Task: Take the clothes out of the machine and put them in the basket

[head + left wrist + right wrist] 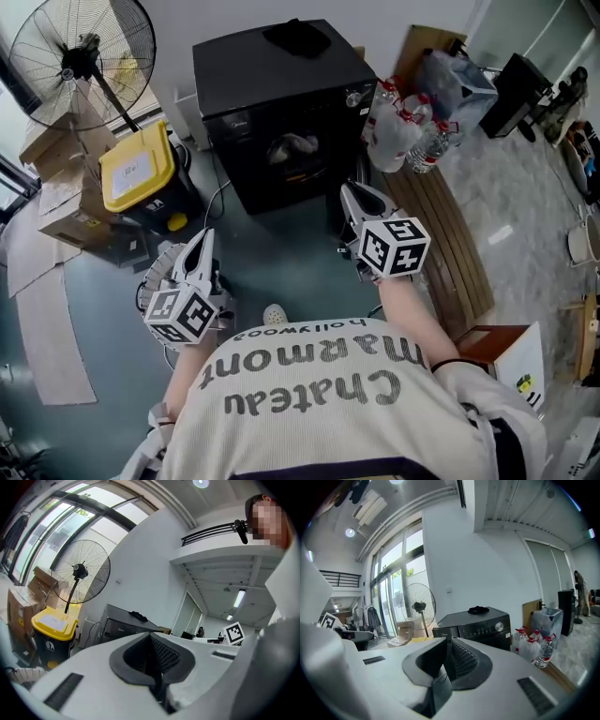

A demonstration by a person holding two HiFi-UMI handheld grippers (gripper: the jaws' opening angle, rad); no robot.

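The black washing machine (281, 103) stands straight ahead, with light-coloured clothes (292, 147) showing in its front opening. A dark cloth (297, 37) lies on its top. A white mesh basket (157, 274) sits on the floor at my lower left, partly hidden under my left gripper (203, 242). That gripper is shut and holds nothing. My right gripper (354, 197) hangs just short of the machine's lower right corner, also shut and empty. The machine (122, 623) lies beyond the closed jaws in the left gripper view. In the right gripper view the machine (478, 625) is again ahead.
A yellow-lidded bin (139, 169) and cardboard boxes (70, 211) stand left of the machine, with a floor fan (84, 56) behind them. Water bottles in plastic (412, 131) and a wooden board (450, 234) lie to the right. A cable runs along the floor by the bin.
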